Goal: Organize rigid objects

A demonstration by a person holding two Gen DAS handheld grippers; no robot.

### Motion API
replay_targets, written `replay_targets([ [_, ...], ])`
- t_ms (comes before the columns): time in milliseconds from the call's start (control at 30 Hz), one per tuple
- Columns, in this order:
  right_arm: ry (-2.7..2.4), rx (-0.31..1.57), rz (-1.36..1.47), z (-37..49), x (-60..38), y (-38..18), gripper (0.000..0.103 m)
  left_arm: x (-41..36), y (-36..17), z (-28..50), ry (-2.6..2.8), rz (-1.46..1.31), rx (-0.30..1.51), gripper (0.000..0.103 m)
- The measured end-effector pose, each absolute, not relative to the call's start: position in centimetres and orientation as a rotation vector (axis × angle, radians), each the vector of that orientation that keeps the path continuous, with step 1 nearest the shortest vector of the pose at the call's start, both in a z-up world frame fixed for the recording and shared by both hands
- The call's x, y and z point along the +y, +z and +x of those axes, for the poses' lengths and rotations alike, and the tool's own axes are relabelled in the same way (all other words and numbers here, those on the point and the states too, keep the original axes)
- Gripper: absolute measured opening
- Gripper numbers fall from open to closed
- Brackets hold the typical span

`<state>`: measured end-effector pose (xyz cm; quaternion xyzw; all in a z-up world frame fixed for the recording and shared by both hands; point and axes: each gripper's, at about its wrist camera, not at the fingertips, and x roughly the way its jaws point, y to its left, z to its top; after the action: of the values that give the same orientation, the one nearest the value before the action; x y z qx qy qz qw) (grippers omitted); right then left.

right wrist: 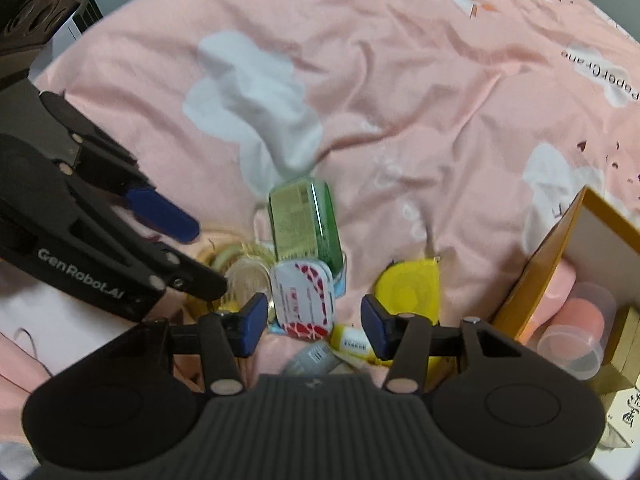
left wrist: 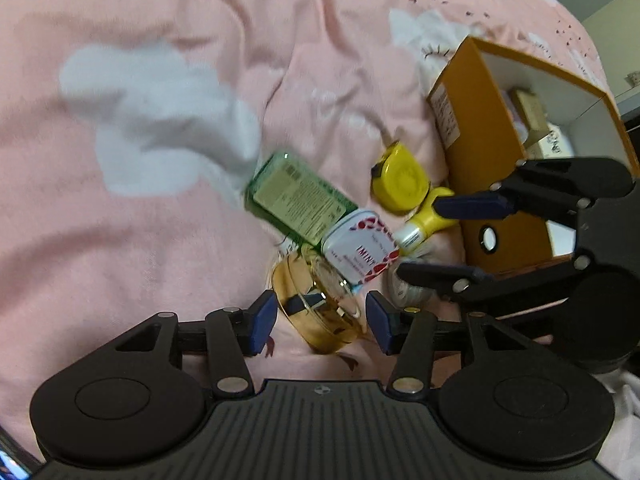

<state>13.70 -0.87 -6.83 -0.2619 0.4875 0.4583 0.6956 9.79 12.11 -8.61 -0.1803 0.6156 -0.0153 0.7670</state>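
From the left wrist, a rumpled pink bedspread (left wrist: 160, 220) filled the view; the left gripper (left wrist: 320, 318) hung with jaws spread around a gold-lidded jar (left wrist: 316, 312), untouched, left of the orange box (left wrist: 500, 208).

From the right wrist, the right gripper (right wrist: 314, 322) stood spread over the white tin (right wrist: 306, 300), left of that box (right wrist: 536, 272).

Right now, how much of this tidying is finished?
Some is done: the orange box already holds a pink cup and small cartons. Nothing is gripped: the left gripper stands open around the gold jar, the right gripper open over the tin. Still loose on the pink blanket: green bottle, yellow tape measure, yellow tube.
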Motion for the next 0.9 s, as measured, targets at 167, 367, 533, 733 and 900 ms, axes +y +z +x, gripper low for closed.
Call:
replay_targets([
  [167, 1.018, 1.090, -0.594, 14.4, -1.5, -6.7, 0.051, 11.1, -10.1, 10.0, 0.003, -0.371, 1.352, 0.061],
  [367, 1.032, 1.072, -0.636, 14.3, -1.4, -6.7, 0.051, 10.5, -11.2, 10.1, 0.022, -0.397, 1.334, 0.053],
  [533, 1.016, 1.071, -0.639, 14.7, -1.1, -6.8, 0.051, 10.2, -11.2, 9.5, 0.071, -0.409, 1.262, 0.046],
  [733, 0.997, 1.092, -0.540, 15.1, -0.1, -6.9, 0.050, 9.9, -10.2, 7.7, 0.144, -0.392, 1.122, 0.036],
  [900, 0.940, 1.088, -0.462, 15.4, 0.7, -7.1, 0.048, 10.5, -8.1, 6.5, 0.233, -0.358, 0.997, 0.035],
])
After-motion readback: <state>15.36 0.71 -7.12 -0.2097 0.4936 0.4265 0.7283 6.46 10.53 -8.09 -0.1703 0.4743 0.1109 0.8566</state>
